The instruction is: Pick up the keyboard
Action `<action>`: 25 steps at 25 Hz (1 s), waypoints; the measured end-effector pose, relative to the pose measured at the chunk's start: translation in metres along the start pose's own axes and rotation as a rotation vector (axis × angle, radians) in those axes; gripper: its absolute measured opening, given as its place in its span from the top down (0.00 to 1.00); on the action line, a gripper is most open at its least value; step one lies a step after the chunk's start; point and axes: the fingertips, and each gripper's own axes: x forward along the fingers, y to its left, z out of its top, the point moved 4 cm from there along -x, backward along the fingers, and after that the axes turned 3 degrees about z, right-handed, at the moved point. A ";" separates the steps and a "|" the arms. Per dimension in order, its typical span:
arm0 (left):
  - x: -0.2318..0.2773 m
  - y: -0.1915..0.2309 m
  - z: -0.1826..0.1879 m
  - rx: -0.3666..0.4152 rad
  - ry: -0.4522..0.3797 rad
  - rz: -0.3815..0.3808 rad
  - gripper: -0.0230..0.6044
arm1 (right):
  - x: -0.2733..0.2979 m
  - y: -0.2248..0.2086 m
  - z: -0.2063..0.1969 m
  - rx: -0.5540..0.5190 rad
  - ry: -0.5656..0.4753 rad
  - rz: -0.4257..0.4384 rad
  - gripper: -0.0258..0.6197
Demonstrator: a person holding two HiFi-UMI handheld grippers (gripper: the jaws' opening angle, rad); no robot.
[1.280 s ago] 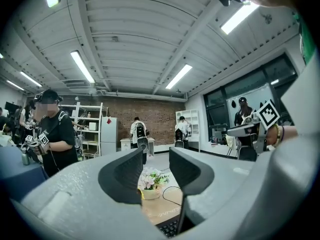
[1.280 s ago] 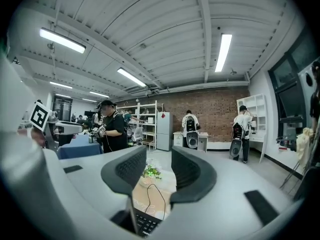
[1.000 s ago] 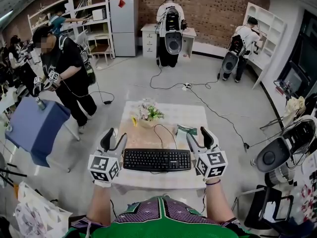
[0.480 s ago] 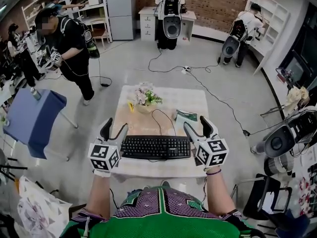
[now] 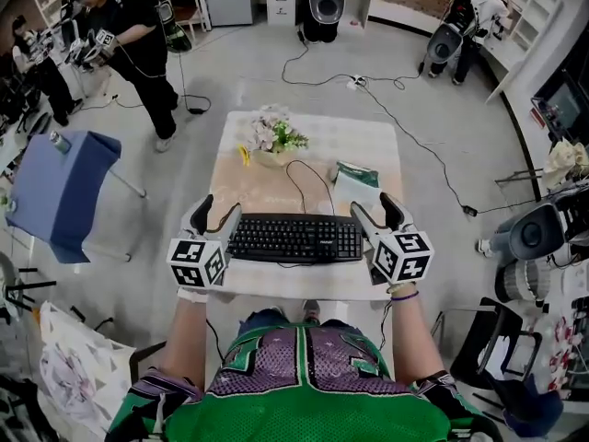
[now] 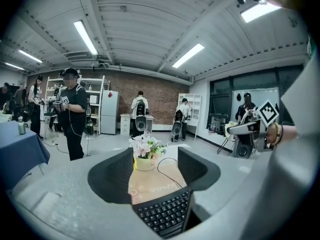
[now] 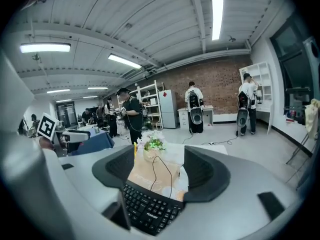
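L gripper [image 5: 216, 212], R gripper [image 5: 375, 212]: jaws just opened, keyboard [image 5: 294, 238] ends between them, ungripped. Risk: cable [image 5: 317, 178] may snag flower pot [image 5: 271, 145] at lift.

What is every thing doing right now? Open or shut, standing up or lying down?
Left gripper: open, jaws have just been opening, keyboard's end in the gap, not gripped.
Right gripper: open, jaws have just been opening, keyboard's other end in the gap, not gripped.
Keyboard: lying flat on the table, not picked up.
Flower pot: standing upright.
Green packet: lying flat.
Cable: loose across the table.
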 end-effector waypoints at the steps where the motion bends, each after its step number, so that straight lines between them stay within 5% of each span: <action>1: 0.004 0.003 -0.006 -0.006 0.010 0.005 0.54 | 0.004 -0.004 -0.006 0.008 0.013 0.001 0.50; 25: 0.047 0.056 -0.190 -0.144 0.403 0.051 0.54 | 0.061 -0.058 -0.193 0.201 0.404 -0.016 0.50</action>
